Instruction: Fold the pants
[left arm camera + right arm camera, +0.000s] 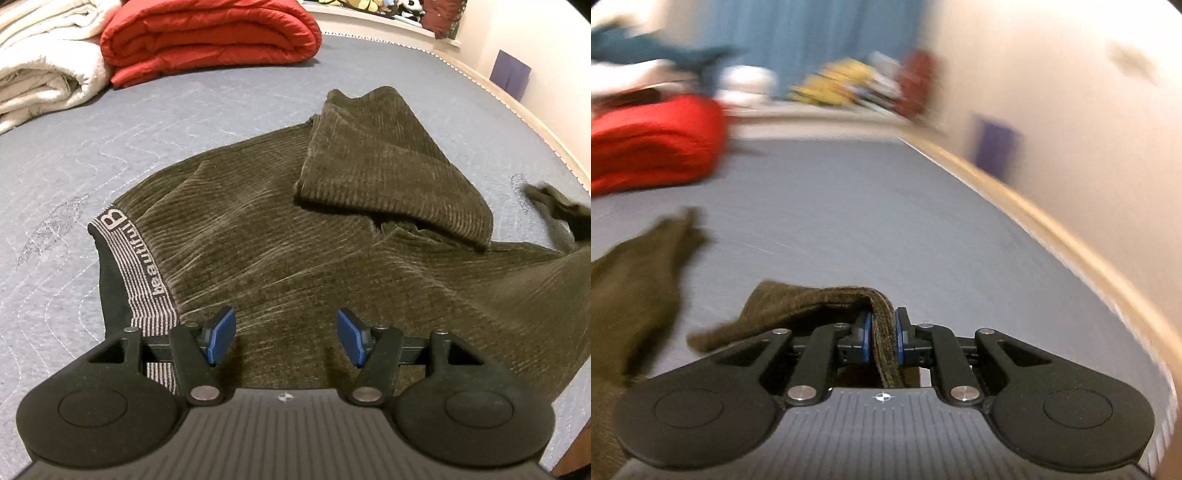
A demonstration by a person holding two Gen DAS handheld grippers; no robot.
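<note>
Olive-brown corduroy pants (295,236) lie spread on the grey quilted bed, one leg end folded back over the middle (388,166). Their striped grey waistband (147,280) with lettering sits at the left. My left gripper (286,338) hovers just above the cloth near the waistband, blue pads wide apart, nothing between them. In the blurred right wrist view my right gripper (883,332) is shut on a fold of the pants' fabric (882,325), lifted off the bed. More of the pants (631,280) trails at the left.
A folded red quilt (210,37) and a cream blanket (44,62) lie at the far side of the grey bed (74,155). The bed's pale trimmed edge (535,122) runs along a wall on the right. Toys (846,85) sit on a far ledge.
</note>
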